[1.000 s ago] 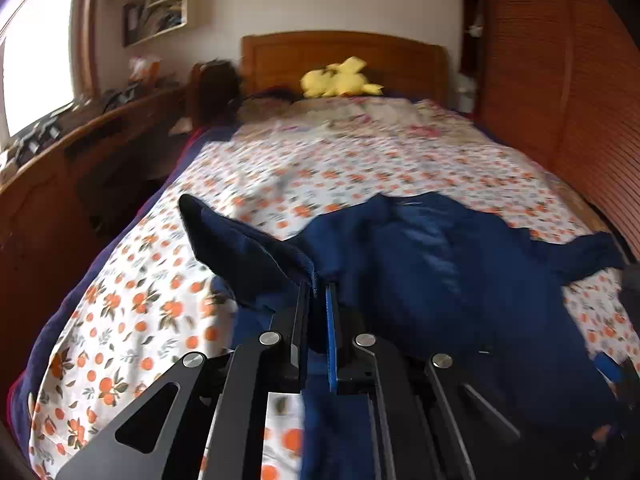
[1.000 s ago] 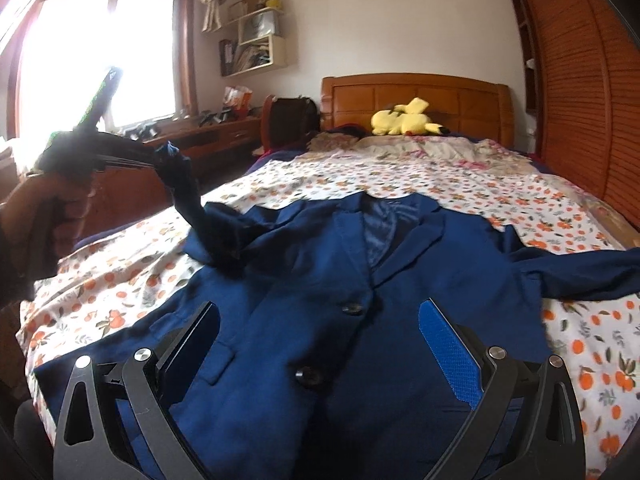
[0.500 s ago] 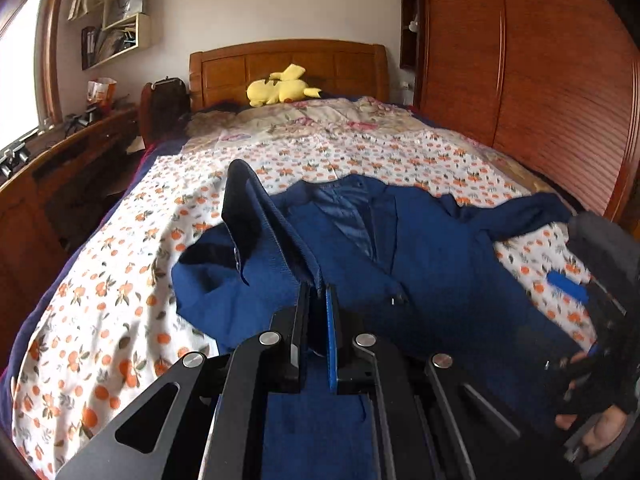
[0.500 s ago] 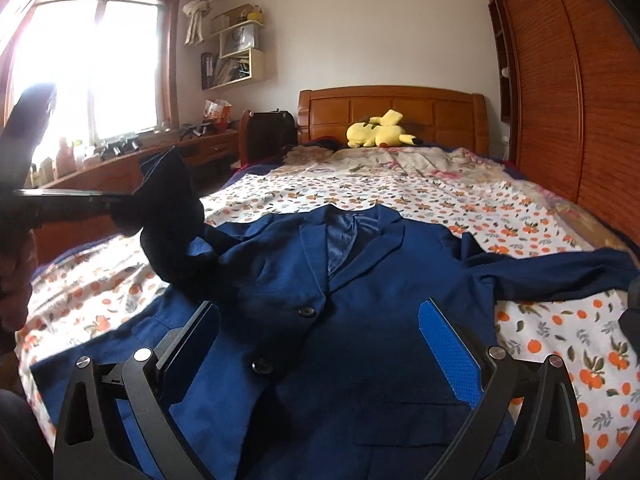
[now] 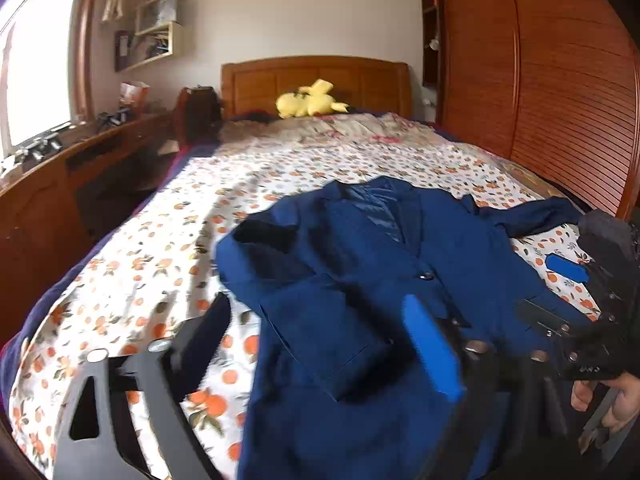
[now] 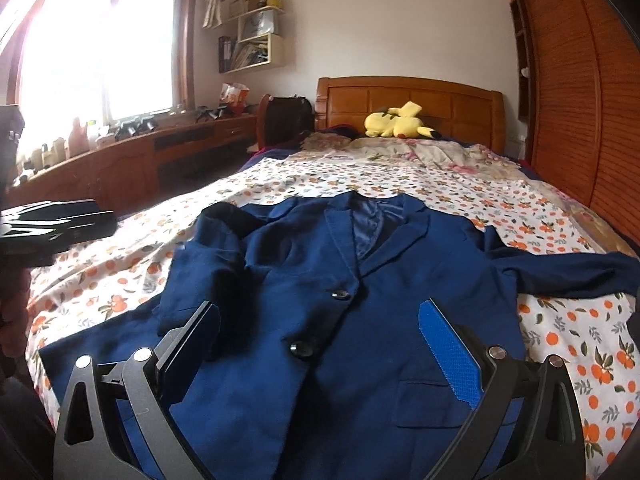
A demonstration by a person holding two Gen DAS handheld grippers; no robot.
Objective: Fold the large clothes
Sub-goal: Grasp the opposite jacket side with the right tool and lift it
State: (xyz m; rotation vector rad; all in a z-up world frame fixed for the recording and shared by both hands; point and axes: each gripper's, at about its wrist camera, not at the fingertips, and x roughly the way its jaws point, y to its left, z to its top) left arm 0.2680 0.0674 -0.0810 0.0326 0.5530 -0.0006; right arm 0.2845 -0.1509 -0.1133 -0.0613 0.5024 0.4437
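A navy blue jacket [image 5: 360,264] lies face up and buttoned on the flowered bedspread [image 5: 160,248]. Its left sleeve [image 5: 272,248] lies folded in over the front, and its other sleeve [image 6: 568,276] stretches out to the right. My left gripper [image 5: 316,304] hovers over the jacket's lower left part. Its jaws are opening wide, with nothing pressed between them. The right gripper [image 6: 318,308] stands open above the jacket's lower front [image 6: 320,360], holding nothing. In the left wrist view a hand [image 5: 612,396] holds the right gripper [image 5: 560,292] at the right edge.
A yellow plush toy [image 6: 396,122] lies by the wooden headboard [image 6: 408,100]. A long wooden desk [image 6: 120,164] with small items runs under the window on the left. A slatted wooden wardrobe [image 5: 560,100] lines the right side. A dark bag [image 6: 288,120] stands beside the bed.
My left gripper went from shut on the sleeve to wide open. The sleeve dropped and now lies folded over the jacket's front. The right gripper stayed open and barely shifted.
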